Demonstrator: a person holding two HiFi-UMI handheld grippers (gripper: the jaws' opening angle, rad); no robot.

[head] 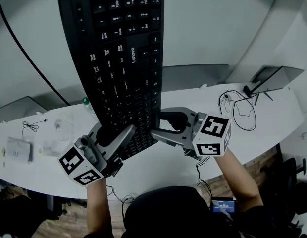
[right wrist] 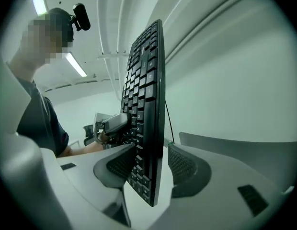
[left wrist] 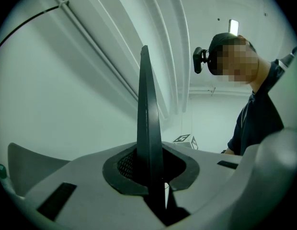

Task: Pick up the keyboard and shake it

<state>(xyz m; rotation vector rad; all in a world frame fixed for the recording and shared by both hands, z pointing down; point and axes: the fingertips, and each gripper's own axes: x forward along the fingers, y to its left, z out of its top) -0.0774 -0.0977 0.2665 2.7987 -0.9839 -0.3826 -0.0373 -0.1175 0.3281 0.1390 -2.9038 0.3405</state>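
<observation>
A black keyboard (head: pixel 124 58) is raised off the table, standing on end with its keys toward me. My left gripper (head: pixel 121 135) is shut on its lower edge; in the left gripper view the keyboard (left wrist: pixel 148 128) shows edge-on, pinched between the pads of that gripper (left wrist: pixel 149 169). My right gripper (head: pixel 157 124) reaches the lower right corner. In the right gripper view the keyboard (right wrist: pixel 146 104) stands between the jaws of the right gripper (right wrist: pixel 147 169): the left pad lies close to the keys, and a clear gap separates the right pad from the keyboard's back. The left gripper (right wrist: pixel 112 123) shows beyond.
A white curved table (head: pixel 158 165) lies below. Coiled cables (head: pixel 237 108) and a dark flat stand (head: pixel 272 78) are at its right. A small white box (head: pixel 17 150) and a green-capped bottle (head: pixel 85 101) sit at its left. A black cable (head: pixel 25 53) runs along the wall.
</observation>
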